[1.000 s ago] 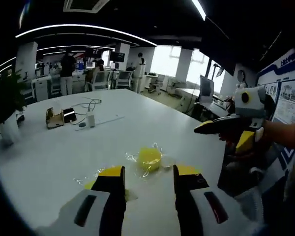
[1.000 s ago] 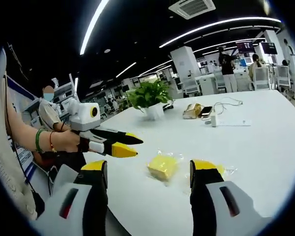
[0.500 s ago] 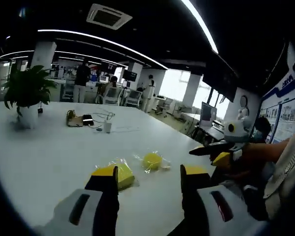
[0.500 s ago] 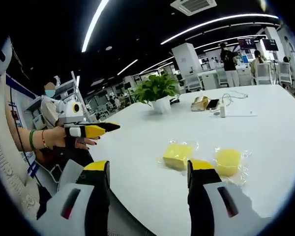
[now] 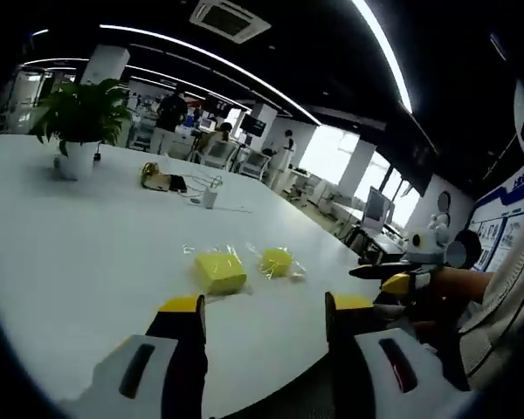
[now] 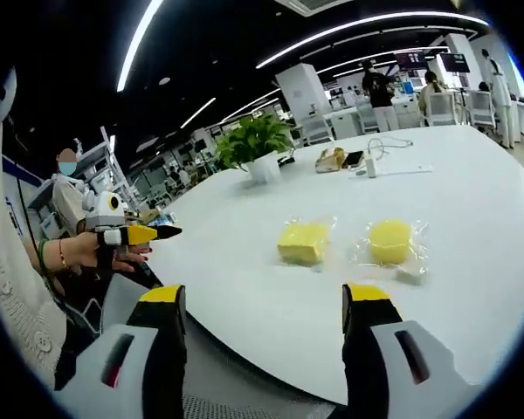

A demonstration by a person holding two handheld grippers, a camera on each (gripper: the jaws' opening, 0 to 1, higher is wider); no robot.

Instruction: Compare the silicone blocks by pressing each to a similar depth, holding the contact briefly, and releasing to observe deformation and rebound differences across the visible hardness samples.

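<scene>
Two yellow silicone samples in clear wrap lie on the white table (image 5: 87,236): a square block (image 5: 220,271) (image 6: 302,243) and a round block (image 5: 277,261) (image 6: 390,240). My left gripper (image 5: 266,305) is open, held back off the table's near edge, well short of the square block. My right gripper (image 6: 269,293) is also open, off the table's edge and short of both blocks. Each gripper appears in the other's view: the right one (image 5: 393,278) with jaws nearly together, the left one (image 6: 144,233) held in a hand.
A potted plant (image 5: 79,122) (image 6: 253,144) stands far back on the table. A gold box, a phone and a white charger with cable (image 5: 208,197) lie beyond the blocks. People stand and sit among desks in the background.
Both grippers have pulled back from the blocks and off the table's edge. The blocks look smaller and farther now. The square block, earlier partly behind my left jaw, lies fully exposed.
</scene>
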